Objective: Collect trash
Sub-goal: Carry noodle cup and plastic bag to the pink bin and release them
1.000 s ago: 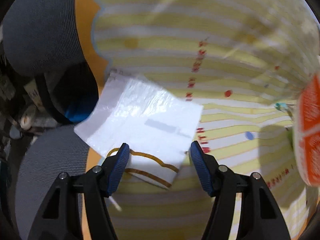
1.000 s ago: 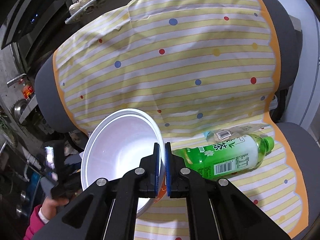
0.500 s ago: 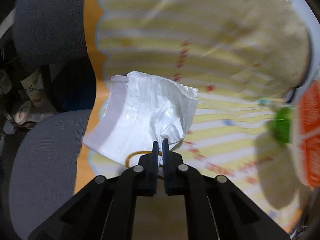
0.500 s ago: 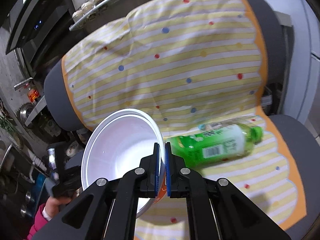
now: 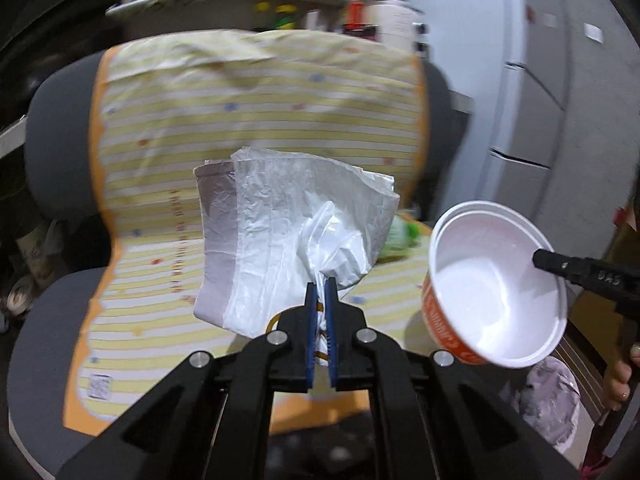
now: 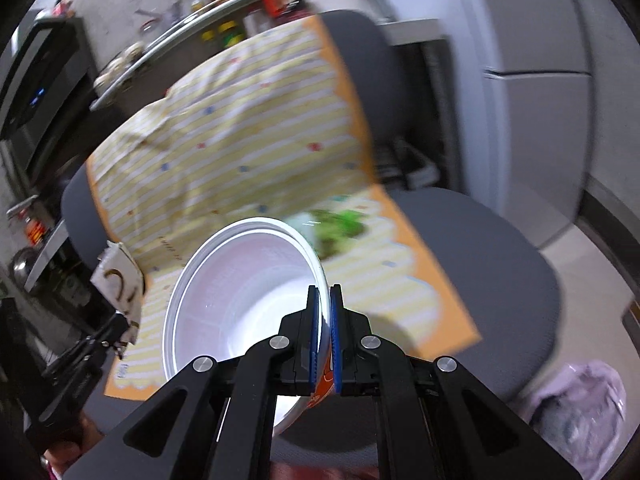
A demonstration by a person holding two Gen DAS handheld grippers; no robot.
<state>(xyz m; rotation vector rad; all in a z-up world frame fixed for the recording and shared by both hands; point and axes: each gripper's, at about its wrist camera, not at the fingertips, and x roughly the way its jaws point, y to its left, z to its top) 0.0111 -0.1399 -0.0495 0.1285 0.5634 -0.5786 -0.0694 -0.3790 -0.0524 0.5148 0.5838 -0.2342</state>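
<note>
Trash is half gathered, I'd say: my left hand-held gripper (image 5: 320, 288) is clamped on the white plastic bag (image 5: 288, 236), my right hand-held gripper (image 6: 325, 300) pinches the foam bowl (image 6: 248, 300) by its rim. Green bottle (image 6: 340, 226) lies on the chair (image 6: 492, 248), beyond the bowl; the lined bin (image 6: 576, 404) sits on the floor, lower right.

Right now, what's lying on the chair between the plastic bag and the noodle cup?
In the left wrist view, a green bottle, blurred, lies on the striped cover between the plastic bag and the noodle cup.
</note>
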